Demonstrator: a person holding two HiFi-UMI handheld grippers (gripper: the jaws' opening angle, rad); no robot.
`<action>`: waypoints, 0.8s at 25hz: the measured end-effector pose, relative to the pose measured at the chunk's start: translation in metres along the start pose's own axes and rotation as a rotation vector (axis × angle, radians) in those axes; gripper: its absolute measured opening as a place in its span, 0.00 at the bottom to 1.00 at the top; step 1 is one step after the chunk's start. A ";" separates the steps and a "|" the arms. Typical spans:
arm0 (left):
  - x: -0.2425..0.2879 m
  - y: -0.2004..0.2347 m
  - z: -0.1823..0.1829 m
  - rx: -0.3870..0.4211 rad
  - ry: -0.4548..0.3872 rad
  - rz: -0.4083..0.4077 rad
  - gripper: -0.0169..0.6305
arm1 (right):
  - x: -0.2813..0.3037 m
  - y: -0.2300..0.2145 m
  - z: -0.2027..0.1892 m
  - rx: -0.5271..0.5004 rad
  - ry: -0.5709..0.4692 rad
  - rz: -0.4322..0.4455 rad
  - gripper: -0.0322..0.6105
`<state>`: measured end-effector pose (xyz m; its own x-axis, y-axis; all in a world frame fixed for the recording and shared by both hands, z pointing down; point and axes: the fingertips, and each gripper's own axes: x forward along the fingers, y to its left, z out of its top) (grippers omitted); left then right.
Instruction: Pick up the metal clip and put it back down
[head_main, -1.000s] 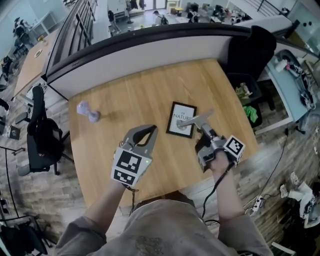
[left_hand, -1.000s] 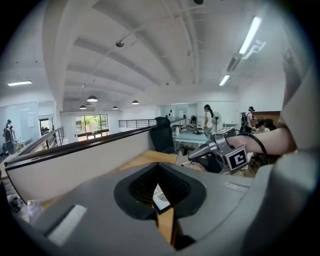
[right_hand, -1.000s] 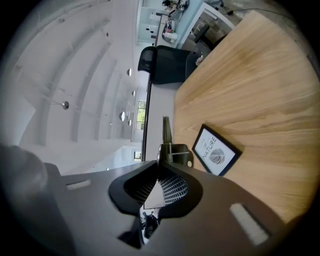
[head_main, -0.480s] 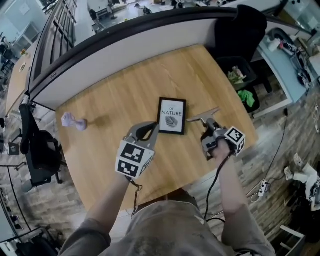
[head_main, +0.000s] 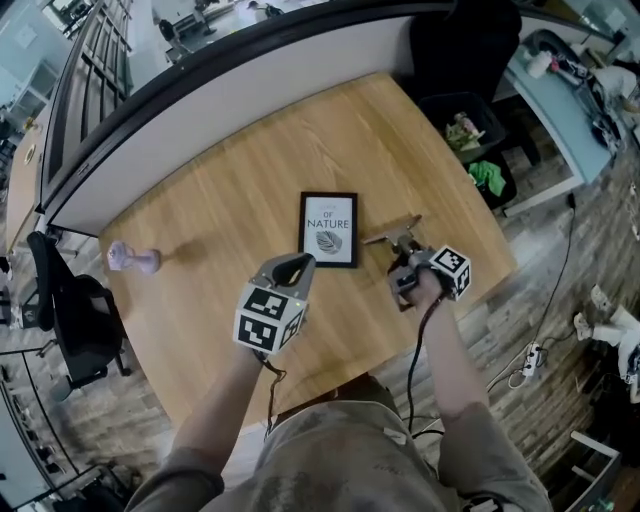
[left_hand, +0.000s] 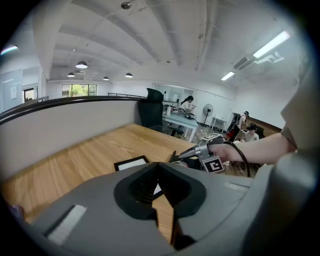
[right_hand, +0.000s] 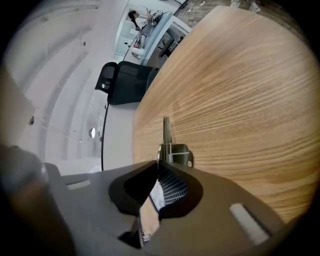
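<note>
Nearest on the left, the grey left gripper (head_main: 298, 264), with its black-and-white marker cube, hovers over the light-wood table (head_main: 220, 200). Its jaws are pressed together with nothing between them. On the right, the grey right gripper (head_main: 404, 256) has its jaws clamped on the silver metal spring clip (head_main: 394, 237). The clip sticks out past the tips, low over the wood, just right of a black-framed picture (head_main: 329, 228) lying flat. Whether the clip touches the table I cannot tell. Well off to the left lies a small lilac dumbbell-shaped object (head_main: 131, 259). Past the table's far right edge stands a black bin (head_main: 478, 150).
</note>
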<state>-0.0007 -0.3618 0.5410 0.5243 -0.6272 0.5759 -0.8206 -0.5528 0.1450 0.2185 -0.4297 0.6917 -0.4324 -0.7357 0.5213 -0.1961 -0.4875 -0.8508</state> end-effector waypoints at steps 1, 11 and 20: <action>0.001 -0.001 -0.003 -0.009 0.006 -0.007 0.03 | 0.002 -0.003 0.000 0.007 0.001 -0.002 0.09; -0.006 -0.009 -0.020 -0.014 0.057 -0.012 0.03 | 0.007 -0.017 0.002 0.034 -0.008 -0.013 0.09; -0.036 -0.012 -0.016 0.011 0.036 0.011 0.03 | -0.001 -0.007 -0.024 -0.106 0.056 -0.010 0.38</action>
<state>-0.0131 -0.3238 0.5315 0.5065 -0.6131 0.6063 -0.8237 -0.5520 0.1298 0.1989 -0.4144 0.6952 -0.4776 -0.7023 0.5280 -0.2915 -0.4402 -0.8493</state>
